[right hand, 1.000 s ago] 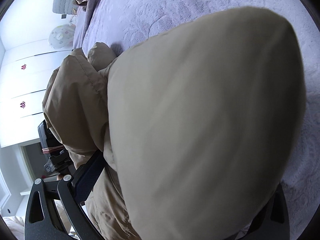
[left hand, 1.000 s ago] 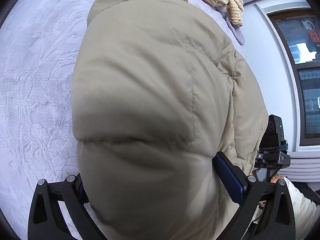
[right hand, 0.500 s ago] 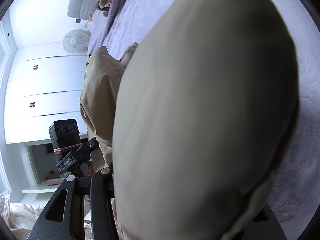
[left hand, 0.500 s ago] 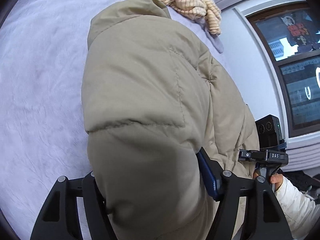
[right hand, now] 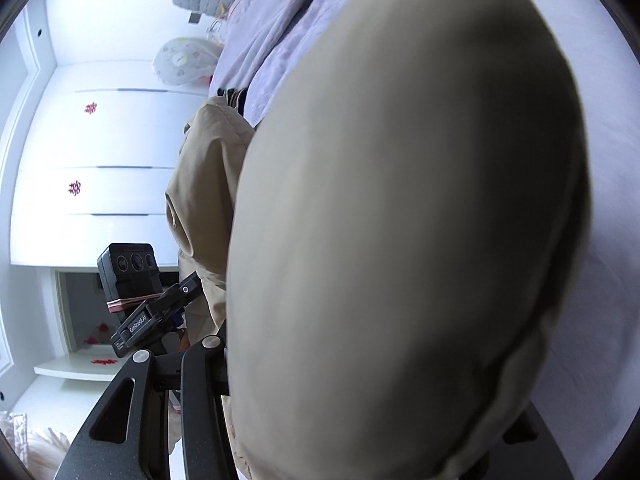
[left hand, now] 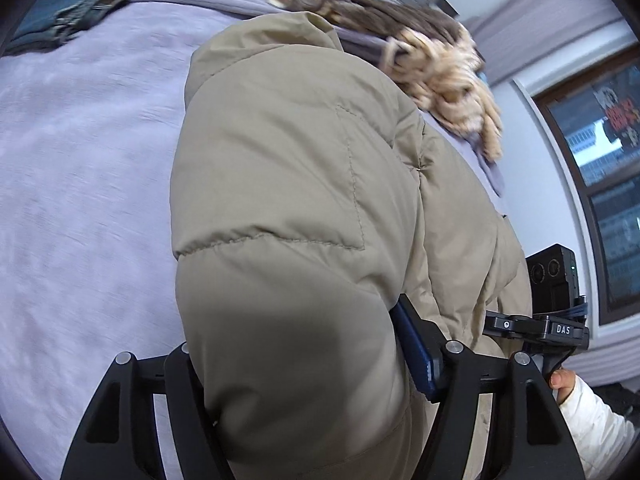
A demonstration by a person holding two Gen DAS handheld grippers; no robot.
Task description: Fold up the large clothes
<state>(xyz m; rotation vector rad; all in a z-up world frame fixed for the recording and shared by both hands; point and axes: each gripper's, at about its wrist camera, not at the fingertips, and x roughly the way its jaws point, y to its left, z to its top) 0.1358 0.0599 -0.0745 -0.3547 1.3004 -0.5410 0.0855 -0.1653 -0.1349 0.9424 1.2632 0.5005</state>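
Note:
A large khaki puffer jacket (left hand: 288, 208) fills both views and hangs over a lilac bedspread (left hand: 80, 184). My left gripper (left hand: 304, 364) is shut on a thick fold of the jacket; its right blue pad (left hand: 416, 352) shows, the left finger is half buried. My right gripper (right hand: 360, 380) is shut on another bulging part of the jacket (right hand: 400, 216), which hides most of its fingers. The right gripper's body shows in the left wrist view (left hand: 552, 304); the left gripper's body shows in the right wrist view (right hand: 136, 292).
A striped cream garment (left hand: 444, 84) and a brown one lie at the bed's far side. Folded dark jeans (left hand: 64, 12) lie at the far left. A window (left hand: 604, 184) is on the right. White wardrobe doors (right hand: 100, 160) and a fan (right hand: 180, 60) stand beyond the bed.
Both grippers have lifted and tilted with the jacket held. More of the far bed, the jeans and the wardrobe come into view. The grips have not changed.

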